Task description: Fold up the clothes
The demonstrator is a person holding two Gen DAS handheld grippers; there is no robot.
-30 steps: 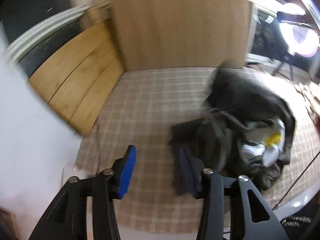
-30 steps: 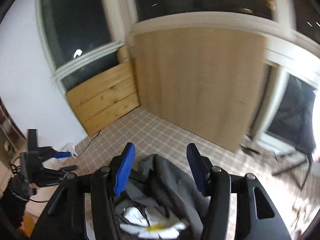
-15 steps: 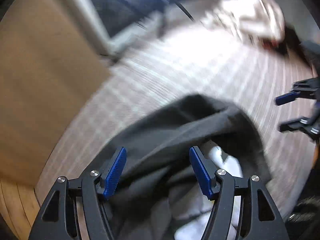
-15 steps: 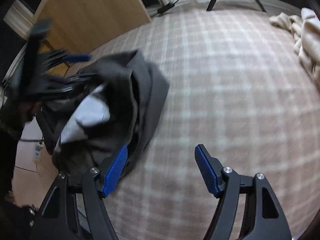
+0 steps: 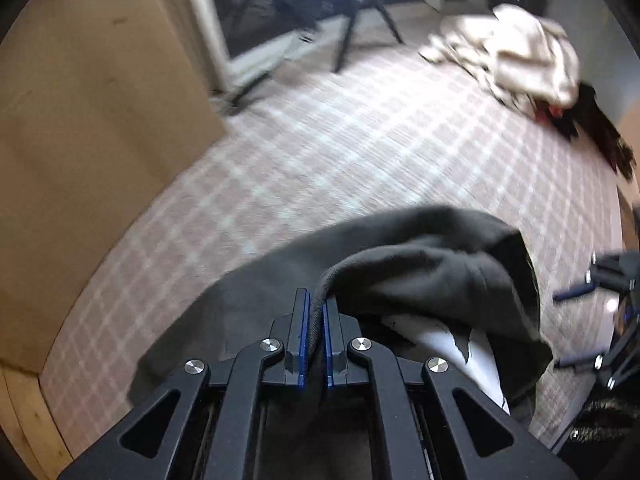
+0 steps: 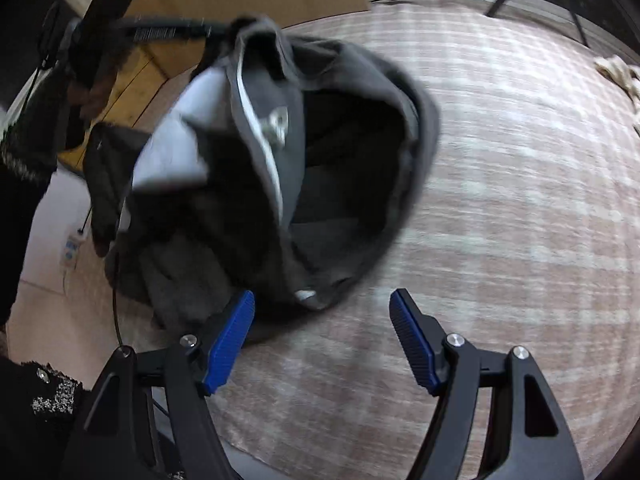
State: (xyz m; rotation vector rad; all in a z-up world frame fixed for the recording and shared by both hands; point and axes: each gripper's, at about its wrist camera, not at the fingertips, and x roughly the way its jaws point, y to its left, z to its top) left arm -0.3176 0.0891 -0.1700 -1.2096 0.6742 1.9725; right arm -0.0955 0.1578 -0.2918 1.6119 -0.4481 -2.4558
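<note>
On the rug: dark grey fleece hoodie [image 5: 432, 264], crumpled, one edge lifted, rest bunched on the pink-and-cream plaid woven rug [image 5: 320, 152].
Hoodie fabric: thick, matte, soft folds; darker inside than out.
Hoodie lining: pale grey-white panel [image 6: 176, 144] showing at the opened front; in the left wrist view it reads as a white patch under the top fold.
Hoodie trim: thin white stripe along one inner edge, small white printed mark beside it, both seen from the right wrist; mark too blurred to read.
Hoodie shape: hangs open like a pouch in the right wrist view, deep dark hollow in the middle, bottom hem resting on the rug.
Left gripper [image 5: 314, 320]: jaws have just closed; blue pads pinch a rolled edge of the hoodie between them.
Right gripper [image 6: 322, 334]: jaws standing wide, nothing between the pads; hoodie hem sits just beside the left blue pad, contact unclear. Opened further within the last second, then steady.
Person: dark sleeve [image 6: 24, 184] at the left edge of the right wrist view, beside the hoodie.
Background: light brown flat wooden panel [image 5: 92, 120] standing at the rug edge; cream crumpled fabric heap [image 5: 516, 56] at the far side of the rug, well apart from the hoodie; black tripod legs [image 5: 360, 20] beyond the rug.
</note>
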